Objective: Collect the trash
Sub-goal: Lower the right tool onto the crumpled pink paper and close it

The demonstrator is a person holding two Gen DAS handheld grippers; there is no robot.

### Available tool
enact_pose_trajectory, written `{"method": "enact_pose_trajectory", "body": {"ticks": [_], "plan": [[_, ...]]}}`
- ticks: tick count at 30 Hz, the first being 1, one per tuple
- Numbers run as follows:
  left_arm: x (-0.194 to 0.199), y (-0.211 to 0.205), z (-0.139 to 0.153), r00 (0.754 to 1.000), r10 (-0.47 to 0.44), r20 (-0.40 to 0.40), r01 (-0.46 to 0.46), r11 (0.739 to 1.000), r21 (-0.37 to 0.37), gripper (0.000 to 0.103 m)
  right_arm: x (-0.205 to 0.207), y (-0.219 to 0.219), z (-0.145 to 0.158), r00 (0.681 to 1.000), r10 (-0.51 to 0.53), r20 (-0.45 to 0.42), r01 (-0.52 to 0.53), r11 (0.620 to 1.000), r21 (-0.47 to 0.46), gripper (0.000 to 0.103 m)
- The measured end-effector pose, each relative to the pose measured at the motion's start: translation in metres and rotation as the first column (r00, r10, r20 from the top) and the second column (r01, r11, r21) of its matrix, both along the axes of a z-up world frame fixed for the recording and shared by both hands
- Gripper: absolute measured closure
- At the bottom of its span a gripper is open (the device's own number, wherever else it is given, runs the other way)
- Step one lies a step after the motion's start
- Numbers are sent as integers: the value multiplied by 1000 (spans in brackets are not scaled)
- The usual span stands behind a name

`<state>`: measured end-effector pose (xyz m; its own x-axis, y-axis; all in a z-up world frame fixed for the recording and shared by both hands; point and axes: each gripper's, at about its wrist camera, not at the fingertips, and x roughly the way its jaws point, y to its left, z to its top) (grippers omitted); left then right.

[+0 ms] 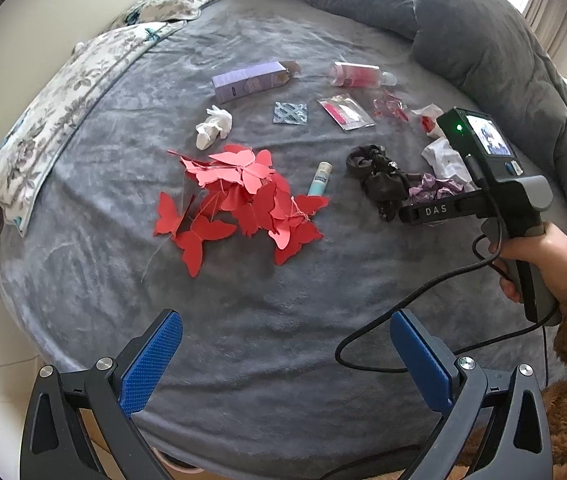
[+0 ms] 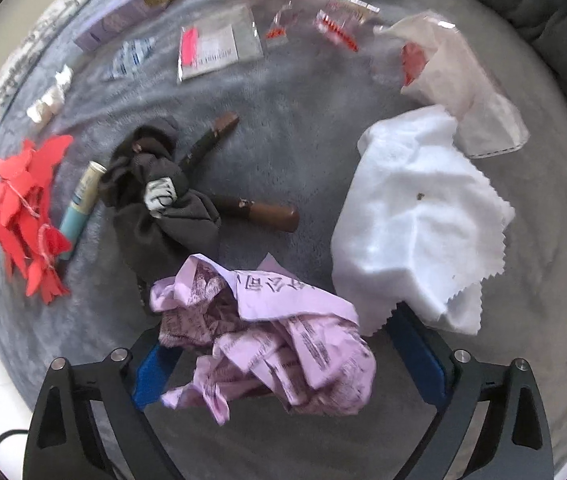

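The crumpled purple paper (image 2: 267, 336) looks light, soft and springy, likely best pinched across its bulky middle, where the folds would compress rather than slip. It lies on the grey bed blanket (image 2: 303, 128), directly between the spread jaws of the right gripper (image 2: 283, 356), which is released and holds nothing. A white cloth (image 2: 415, 220) sits just beside it. The left gripper (image 1: 283, 360) hangs released, well apart, near the bed's edge.

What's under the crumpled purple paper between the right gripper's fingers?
Grey blanket shows around the crumpled purple paper. The right gripper straddles it, open. Anything beneath is covered.
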<state>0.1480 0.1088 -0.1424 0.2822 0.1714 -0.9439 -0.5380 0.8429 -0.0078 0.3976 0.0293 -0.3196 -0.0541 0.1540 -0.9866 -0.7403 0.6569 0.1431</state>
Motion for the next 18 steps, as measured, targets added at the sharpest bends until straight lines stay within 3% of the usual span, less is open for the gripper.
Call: {"method": "enact_pose_trajectory", "body": {"ticks": [2,4,9,14,18], "plan": [[1,0,2,1000,0,4,0,1000,4,0,3,4,-2,1000,-5,8,5,1000,9,16],[3,1,3,1000,6,4,-6,1000,3,0,3,7,1,999,-3,32,3,1000,-3,37],[6,2,2,1000,2,3,-2,1000,19,0,10,2,8,999,19,34,-19,999,28,52],[15,12,-2,999,-16,30,14,997,71,0,11,-4,14,1000,26,15,-27,997,70,57],[37,48,-30,999,31,9,-31,999,16,1,10,-1,18,999,30,21,-32,997,64,57]]}}
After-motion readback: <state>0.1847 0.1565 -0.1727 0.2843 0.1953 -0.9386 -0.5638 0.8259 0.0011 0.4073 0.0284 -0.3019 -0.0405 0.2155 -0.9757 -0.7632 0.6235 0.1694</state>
